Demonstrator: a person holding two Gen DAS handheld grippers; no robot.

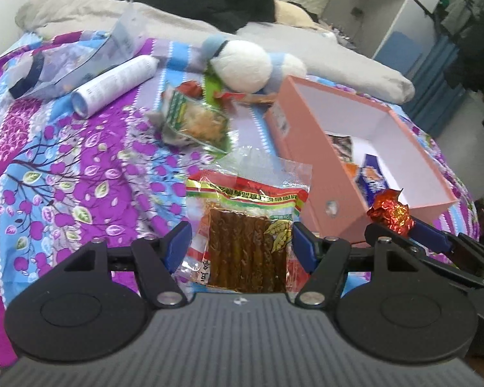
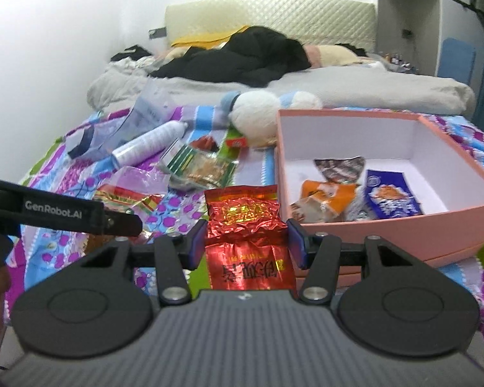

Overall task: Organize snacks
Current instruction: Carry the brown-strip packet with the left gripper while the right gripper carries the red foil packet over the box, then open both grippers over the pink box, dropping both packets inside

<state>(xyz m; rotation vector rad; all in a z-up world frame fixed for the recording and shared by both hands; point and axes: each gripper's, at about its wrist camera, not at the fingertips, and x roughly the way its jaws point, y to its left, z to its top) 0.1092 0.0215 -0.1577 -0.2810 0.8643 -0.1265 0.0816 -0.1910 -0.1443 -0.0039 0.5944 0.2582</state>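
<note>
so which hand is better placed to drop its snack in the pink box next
Right. The right gripper holds the red foil packet right beside the pink box, whose open top faces it. The left gripper, holding the clear packet of brown sticks, sits further from the opening.

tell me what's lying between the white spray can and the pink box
A clear snack bag with green edges lies between the white spray can and the pink box, plus small red and green packets; clearest in the right wrist view.
</note>
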